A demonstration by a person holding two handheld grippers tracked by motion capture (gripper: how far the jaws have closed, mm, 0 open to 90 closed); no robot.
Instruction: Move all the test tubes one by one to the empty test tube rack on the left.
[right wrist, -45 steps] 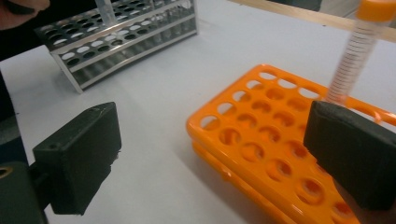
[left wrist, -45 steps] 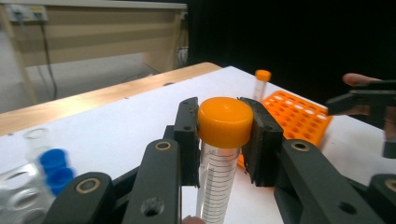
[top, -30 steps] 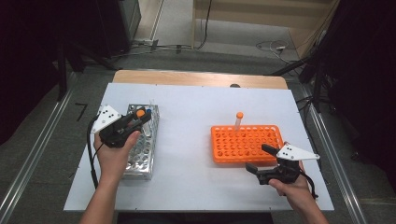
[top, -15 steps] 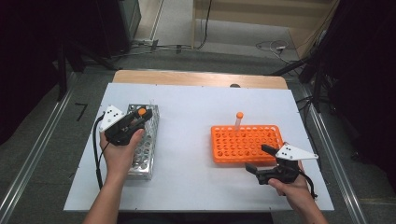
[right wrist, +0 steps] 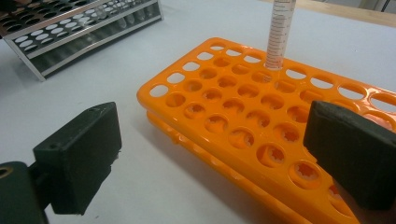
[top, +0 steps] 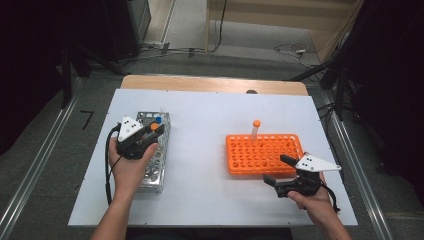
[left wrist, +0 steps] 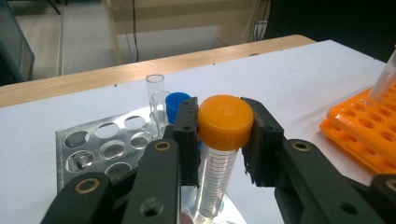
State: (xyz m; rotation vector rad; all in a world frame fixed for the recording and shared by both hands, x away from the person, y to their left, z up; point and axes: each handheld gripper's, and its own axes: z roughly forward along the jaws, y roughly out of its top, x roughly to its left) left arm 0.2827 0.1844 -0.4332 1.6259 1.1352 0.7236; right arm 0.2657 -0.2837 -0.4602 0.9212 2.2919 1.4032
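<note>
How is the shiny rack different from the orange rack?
The metal rack is silvery with steel sides, while the orange rack is bright plastic. The metal rack lies under the left gripper, whose jaws are shut on an orange-capped tube; the orange rack lies in front of the right gripper, whose jaws are open. Both racks have rows of round holes and sit on the white table.
</note>
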